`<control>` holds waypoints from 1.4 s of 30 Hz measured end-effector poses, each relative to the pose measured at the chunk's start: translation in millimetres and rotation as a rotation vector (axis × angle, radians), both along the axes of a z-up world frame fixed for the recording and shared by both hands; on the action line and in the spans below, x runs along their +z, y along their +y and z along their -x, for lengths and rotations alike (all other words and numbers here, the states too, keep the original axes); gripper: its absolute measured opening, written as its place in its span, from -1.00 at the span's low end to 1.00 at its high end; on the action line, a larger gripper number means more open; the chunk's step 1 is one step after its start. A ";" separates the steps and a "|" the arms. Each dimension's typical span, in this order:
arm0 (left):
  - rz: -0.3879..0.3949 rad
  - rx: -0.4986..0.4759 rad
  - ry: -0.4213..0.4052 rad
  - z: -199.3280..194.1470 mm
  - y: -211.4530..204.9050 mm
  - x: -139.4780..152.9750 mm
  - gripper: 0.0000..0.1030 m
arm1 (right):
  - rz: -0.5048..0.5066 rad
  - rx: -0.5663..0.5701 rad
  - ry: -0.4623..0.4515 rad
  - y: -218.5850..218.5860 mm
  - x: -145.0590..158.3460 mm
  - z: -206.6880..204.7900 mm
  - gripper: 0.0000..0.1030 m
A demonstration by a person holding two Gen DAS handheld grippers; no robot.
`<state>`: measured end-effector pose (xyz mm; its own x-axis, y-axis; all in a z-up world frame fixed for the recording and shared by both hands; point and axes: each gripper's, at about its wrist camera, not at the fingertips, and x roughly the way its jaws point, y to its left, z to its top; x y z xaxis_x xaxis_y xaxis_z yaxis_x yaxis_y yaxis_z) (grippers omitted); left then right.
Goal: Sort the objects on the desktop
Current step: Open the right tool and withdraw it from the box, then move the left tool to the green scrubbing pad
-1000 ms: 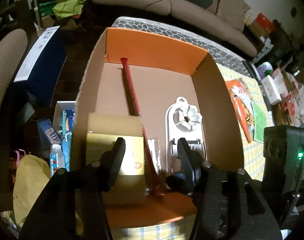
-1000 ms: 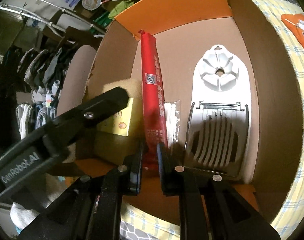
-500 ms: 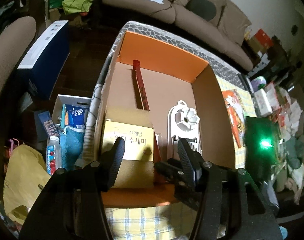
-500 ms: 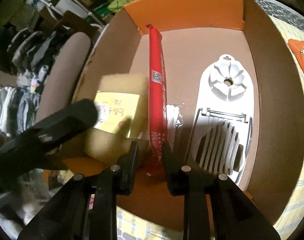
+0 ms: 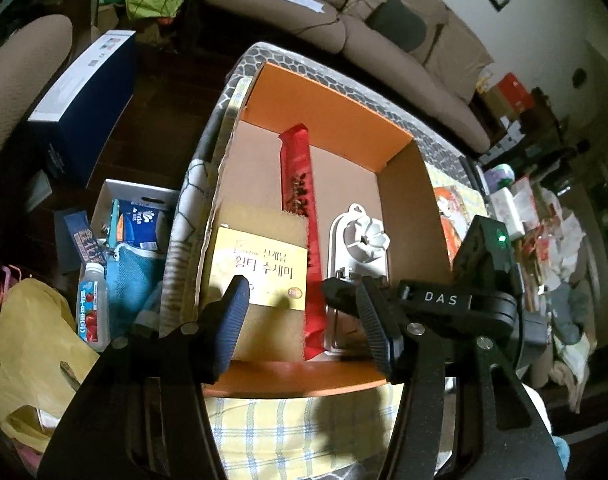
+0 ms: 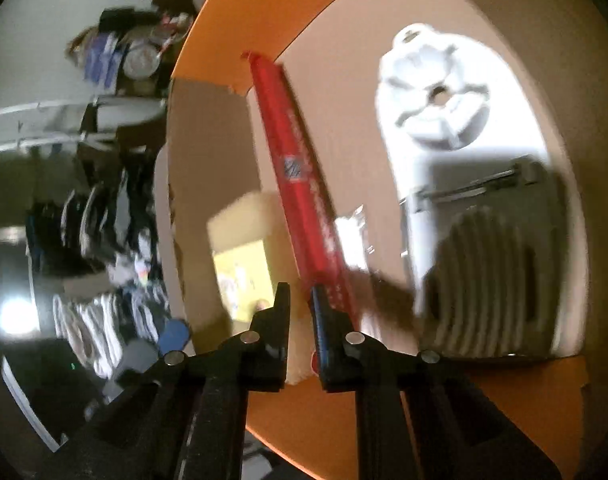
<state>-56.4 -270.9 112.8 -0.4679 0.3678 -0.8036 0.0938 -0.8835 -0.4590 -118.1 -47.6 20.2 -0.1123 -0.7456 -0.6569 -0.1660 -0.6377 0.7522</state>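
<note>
An open cardboard box (image 5: 408,216) with orange flaps holds a long red packet (image 5: 301,208), a yellow sponge pack (image 5: 259,264) and a white egg slicer (image 5: 358,240). My left gripper (image 5: 299,320) is open and empty above the box's near edge. My right gripper (image 6: 299,312) reaches into the box from the right; it shows in the left wrist view (image 5: 344,296). Its jaws stand a little apart, and the red packet (image 6: 304,184) lies just beyond its right finger, not clamped. The right wrist view is blurred. The egg slicer (image 6: 464,184) lies right of the packet.
The box stands on a yellow checked cloth (image 5: 287,420). Snack packets (image 5: 452,220) and clutter lie to the right. A blue box (image 5: 83,100), a bin with a bottle (image 5: 91,304) and a yellow bag (image 5: 23,352) stand on the floor at left. A sofa (image 5: 344,16) is behind.
My right gripper has opened slightly and let go of the red packet, which now lies flat in the box. My left gripper has risen and pulled back.
</note>
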 end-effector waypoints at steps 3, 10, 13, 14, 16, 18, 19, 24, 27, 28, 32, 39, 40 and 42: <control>-0.004 0.006 -0.004 0.1 -2.5 -1.5 0.02 | -0.158 0.033 0.058 0.2 9.8 -0.8 -0.77; 0.019 0.000 -0.008 -4.3 2.8 -1.0 0.18 | -0.351 0.147 0.221 -11.1 40.7 -11.2 -0.61; 0.040 -0.001 -0.003 -6.6 7.7 2.3 0.33 | -0.398 0.175 0.278 -11.5 51.9 -19.4 -0.33; 0.042 0.000 -0.001 -7.6 9.0 3.1 0.45 | -0.405 0.180 0.289 -12.4 53.7 -22.7 -0.29; 0.047 0.003 0.001 -9.8 10.5 4.6 0.62 | -0.419 0.189 0.313 -11.5 57.9 -26.3 -0.09; 0.059 0.005 0.001 -13.0 12.3 6.7 0.65 | -0.417 0.194 0.343 -7.5 65.9 -32.4 0.22; 0.063 0.004 0.000 -14.8 13.1 7.8 0.66 | -0.410 0.193 0.351 -8.9 69.1 -32.6 0.41; 0.068 0.007 0.009 -24.7 17.8 15.9 0.88 | -0.378 0.147 0.431 10.0 97.4 -47.8 0.68; 0.085 -0.002 0.015 -30.1 26.7 21.5 0.96 | -0.403 0.145 0.456 17.9 107.7 -54.6 0.69; 0.096 -0.007 0.020 -32.2 30.4 23.1 0.96 | -0.406 0.148 0.460 22.4 109.9 -58.2 0.70; 0.139 -0.010 0.019 -40.0 41.0 24.3 0.99 | -0.411 0.152 0.456 36.9 109.2 -69.5 0.97; 0.176 -0.030 -0.006 -53.0 62.3 19.2 1.00 | -0.460 0.143 0.464 61.6 105.4 -90.1 0.99; 0.179 -0.035 -0.006 -54.6 66.1 19.0 1.00 | -0.474 0.143 0.473 64.4 105.8 -92.0 0.99; 0.185 -0.045 -0.005 -56.6 73.7 19.1 1.00 | -0.505 0.144 0.492 69.1 108.2 -96.9 0.99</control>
<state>0.1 -197.2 131.9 -0.4499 0.2342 -0.8618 0.0547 -0.9560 -0.2884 -21.2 21.6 128.4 -0.4079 -0.3934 -0.8239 0.2284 -0.9177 0.3251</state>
